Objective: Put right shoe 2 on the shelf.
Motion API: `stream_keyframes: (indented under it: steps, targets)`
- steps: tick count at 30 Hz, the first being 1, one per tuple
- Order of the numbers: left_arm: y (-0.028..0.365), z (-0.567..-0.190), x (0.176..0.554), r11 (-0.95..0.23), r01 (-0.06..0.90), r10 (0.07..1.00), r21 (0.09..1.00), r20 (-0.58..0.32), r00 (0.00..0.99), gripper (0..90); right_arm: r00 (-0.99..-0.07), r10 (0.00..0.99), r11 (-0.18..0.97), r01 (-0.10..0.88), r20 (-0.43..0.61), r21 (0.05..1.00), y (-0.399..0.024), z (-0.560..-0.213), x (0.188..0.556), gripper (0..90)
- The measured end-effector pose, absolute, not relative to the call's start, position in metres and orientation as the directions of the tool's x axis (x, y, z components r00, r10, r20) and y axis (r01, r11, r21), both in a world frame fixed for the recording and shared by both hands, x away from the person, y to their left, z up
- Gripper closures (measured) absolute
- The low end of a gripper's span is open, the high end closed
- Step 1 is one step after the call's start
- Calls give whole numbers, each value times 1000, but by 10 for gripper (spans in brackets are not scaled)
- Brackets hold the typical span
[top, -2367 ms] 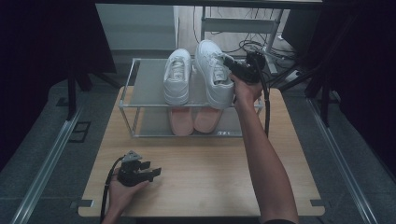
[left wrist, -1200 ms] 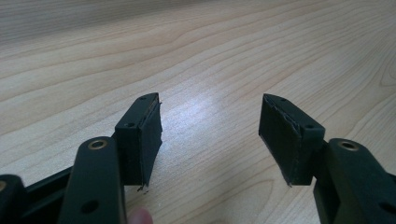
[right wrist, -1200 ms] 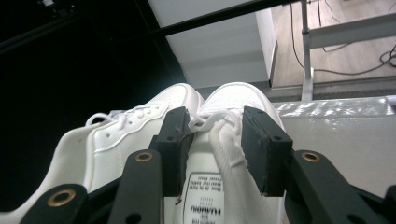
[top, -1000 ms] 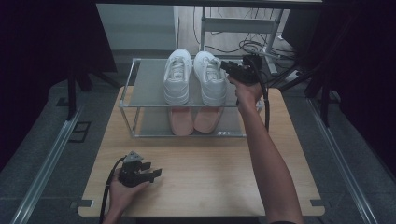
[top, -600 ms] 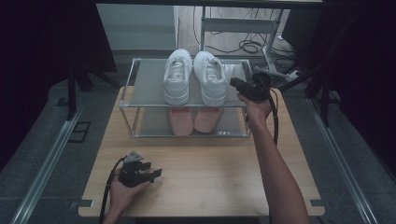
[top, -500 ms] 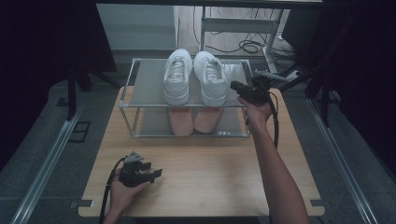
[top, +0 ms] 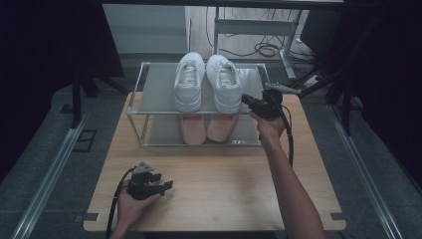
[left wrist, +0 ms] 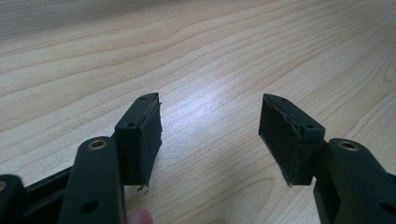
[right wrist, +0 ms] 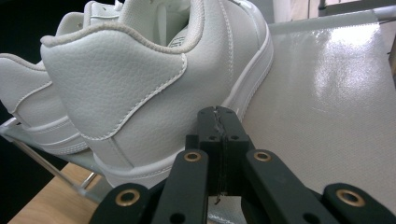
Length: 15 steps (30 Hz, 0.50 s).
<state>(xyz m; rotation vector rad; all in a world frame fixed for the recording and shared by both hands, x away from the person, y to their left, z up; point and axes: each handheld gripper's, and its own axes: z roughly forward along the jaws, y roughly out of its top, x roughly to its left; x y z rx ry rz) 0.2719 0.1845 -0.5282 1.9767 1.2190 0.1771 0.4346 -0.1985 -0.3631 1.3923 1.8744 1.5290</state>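
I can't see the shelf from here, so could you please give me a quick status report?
Right tool shut, empty, beside the heel of the right white shoe on the top shelf. Left tool open, resting low over the table. Nothing in the way.

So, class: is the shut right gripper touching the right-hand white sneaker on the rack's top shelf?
Cannot tell. In the right gripper view the right gripper, jaws closed with nothing between, overlaps the white sneaker heel; no gap or contact shows plainly.
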Motion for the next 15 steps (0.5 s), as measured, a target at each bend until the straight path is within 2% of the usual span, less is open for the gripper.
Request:
stream_keyframes:
  steps: [15]
  targets:
    - [183,-528,272,-232,692,802,683,-268,533,397,-478,826,-57,455,298,889,-175,-363,431,900]
